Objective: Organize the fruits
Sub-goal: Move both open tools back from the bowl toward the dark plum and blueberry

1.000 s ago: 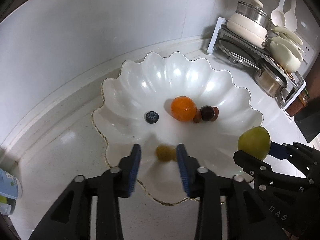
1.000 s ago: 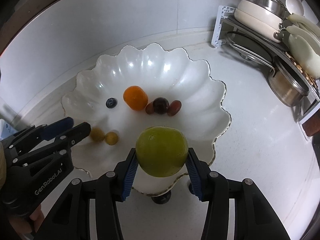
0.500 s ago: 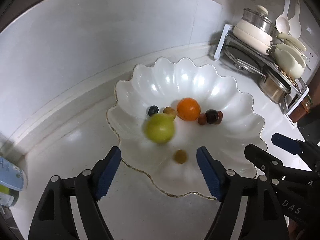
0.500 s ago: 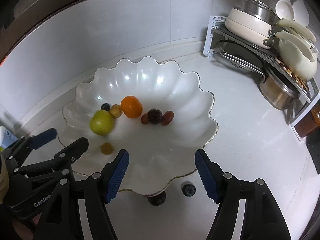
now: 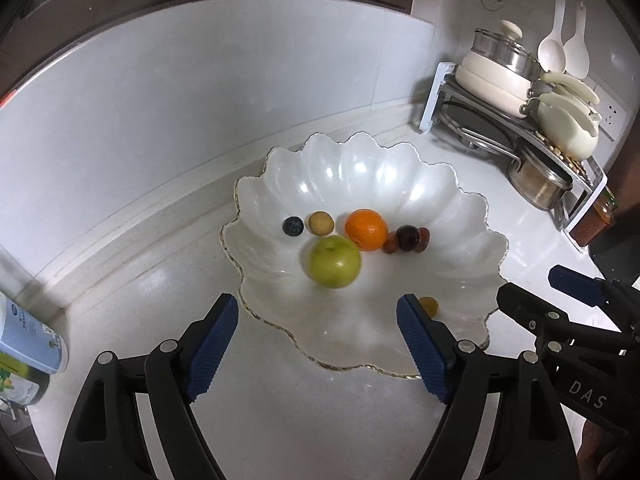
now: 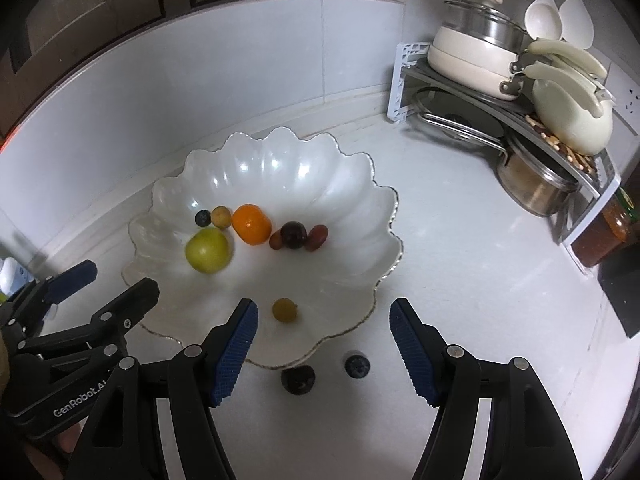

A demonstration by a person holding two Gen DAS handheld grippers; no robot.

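Fruits lie in a white scalloped glass bowl with a thin gold rim (image 5: 404, 184), which stands on a dark foot on the white speckled bench (image 6: 460, 264), toward the bench's back edge and the white tiled wall.

Contents of the bowl:
- A round green apple (image 5: 335, 261) rests left of centre, touching or just beside a round orange citrus fruit (image 5: 366, 229).
- A small dark blue berry (image 5: 292, 225) and a small tan round fruit (image 5: 321, 223) lie side by side behind the apple.
- A dark purple round fruit (image 6: 293, 234) sits right of the orange, flanked by two small reddish-brown oval fruits (image 6: 317, 237).
- A small yellow-brown round fruit (image 6: 284, 310) lies alone near the bowl's front rim.

On the bench, just in front of the bowl's foot, lies a second dark blue berry (image 6: 357, 366).

Left hand-held gripper (image 5: 318, 344): blue ribbed pads spread wide, jaws opening, nothing between them; it hovers over the front left rim of the bowl.

Right hand-held gripper (image 6: 323, 350): pads spread apart, nothing gripped; it hovers over the front rim of the bowl.

At the bench's back right corner, a grey metal rack with white ends (image 6: 404, 76) carries cream-coloured pots and a steel pot.
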